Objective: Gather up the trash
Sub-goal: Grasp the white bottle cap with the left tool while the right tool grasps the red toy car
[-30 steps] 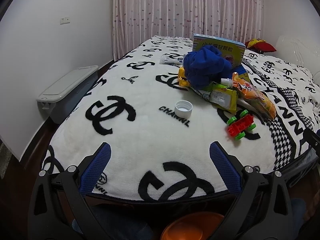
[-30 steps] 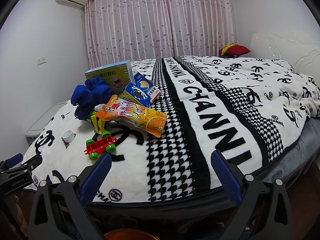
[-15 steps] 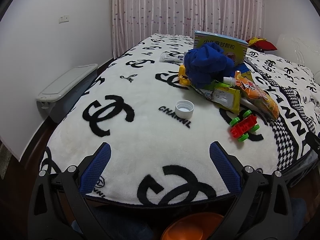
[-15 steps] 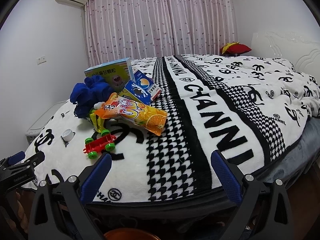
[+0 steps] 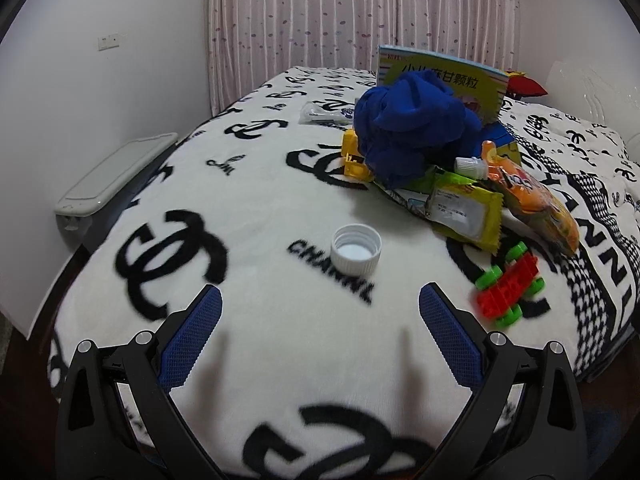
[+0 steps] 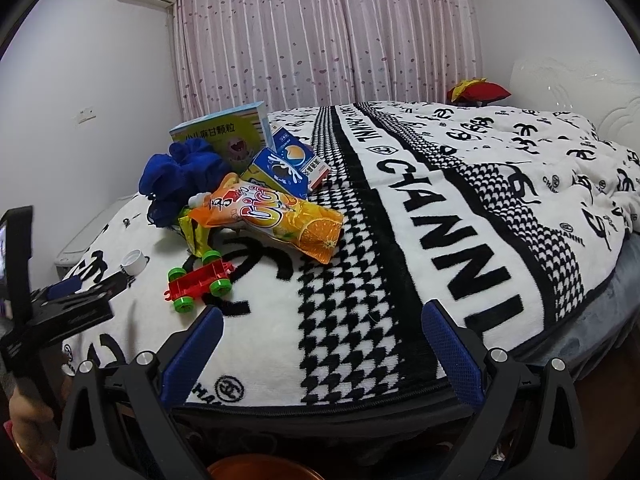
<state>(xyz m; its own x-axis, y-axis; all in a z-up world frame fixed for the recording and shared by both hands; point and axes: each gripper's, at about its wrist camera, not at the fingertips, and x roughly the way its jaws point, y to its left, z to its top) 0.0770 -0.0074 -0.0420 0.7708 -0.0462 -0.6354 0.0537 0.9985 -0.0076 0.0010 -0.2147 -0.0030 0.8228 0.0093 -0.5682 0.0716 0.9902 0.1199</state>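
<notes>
A white bottle cap [image 5: 356, 249] lies open side up on the bed, just beyond my open, empty left gripper [image 5: 320, 304]; it also shows in the right wrist view [image 6: 134, 262]. Behind it lie a green wrapper [image 5: 468, 210], an orange drink pouch [image 5: 536, 200] [image 6: 276, 218], blue cartons [image 6: 286, 166] and a yellow-green box [image 5: 440, 80]. My right gripper [image 6: 322, 326] is open and empty over the bed's front edge. The left gripper [image 6: 60, 308] shows at the left of the right wrist view.
A red and green toy car [image 5: 510, 290] [image 6: 198, 280], a blue cloth [image 5: 412, 132] and a yellow toy [image 5: 352, 156] lie among the litter. The blanket [image 6: 440, 220] covers the bed. An orange basin [image 6: 260, 470] sits below. A grey bin [image 5: 116, 172] stands left.
My left gripper has moved forward over the bed toward the white cap, which now lies close ahead of the fingers. My right gripper has edged forward slightly.
</notes>
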